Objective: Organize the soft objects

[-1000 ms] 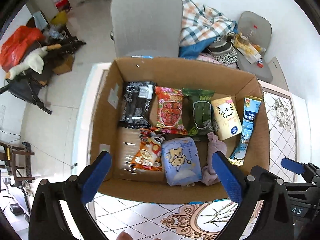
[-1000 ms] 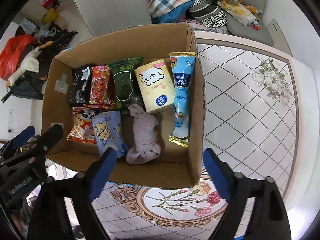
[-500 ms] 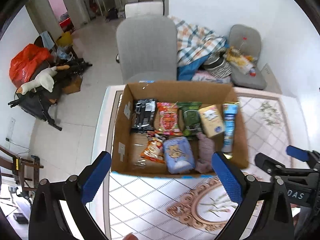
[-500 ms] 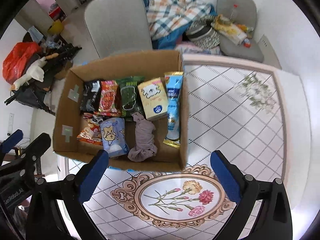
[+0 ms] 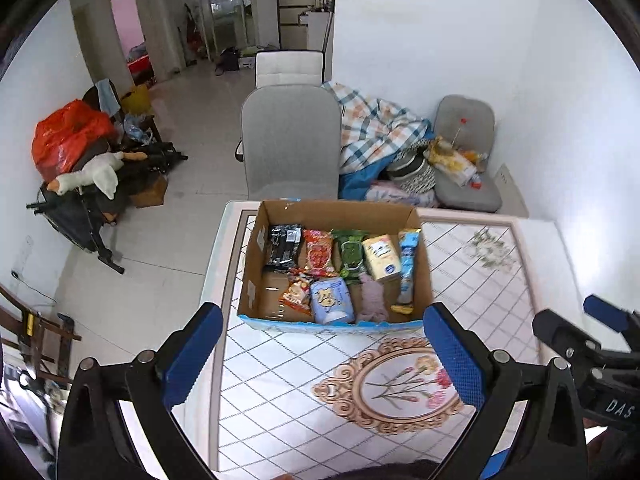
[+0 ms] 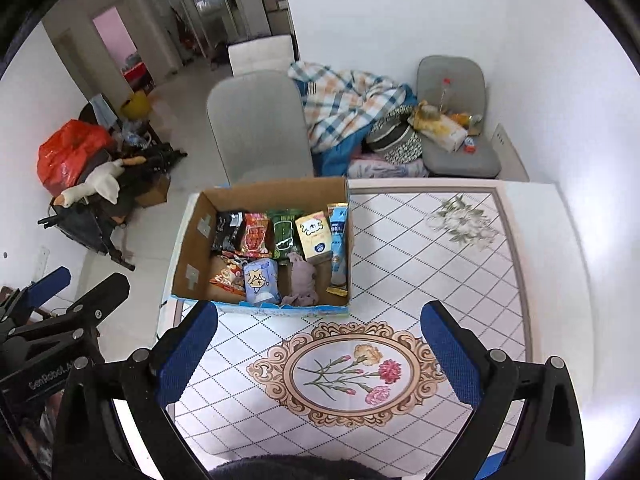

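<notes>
Left gripper [image 5: 322,354]: fingers spread, empty, above the table [image 5: 280,392]. Right gripper [image 6: 320,350]: likewise spread, empty. Beyond: cardboard box [image 5: 256,256] at the table's far left edge, holding snack packets and a mauve cloth [image 5: 372,300]. Farthest: grey chair [image 5: 292,148].

From my right wrist camera I see my right gripper [image 6: 320,354] with its blue-padded fingers [image 6: 188,354] spread wide and empty above the white table with a diamond grid and an oval flower medallion [image 6: 420,264]. My left gripper [image 6: 60,292] shows at the left edge, its jaws parted. At the table's far left corner sits the open brown cardboard box [image 6: 182,254]. Inside lie a black packet [image 6: 229,230], a red packet [image 6: 256,236], a green packet [image 6: 285,236], a cream carton [image 6: 316,235], a long blue tube pack [image 6: 339,246], an orange snack bag [image 6: 228,276], a pale blue pouch [image 6: 262,280] and a crumpled mauve cloth [image 6: 301,280]. A grey chair [image 6: 256,128] stands just behind the box
</notes>
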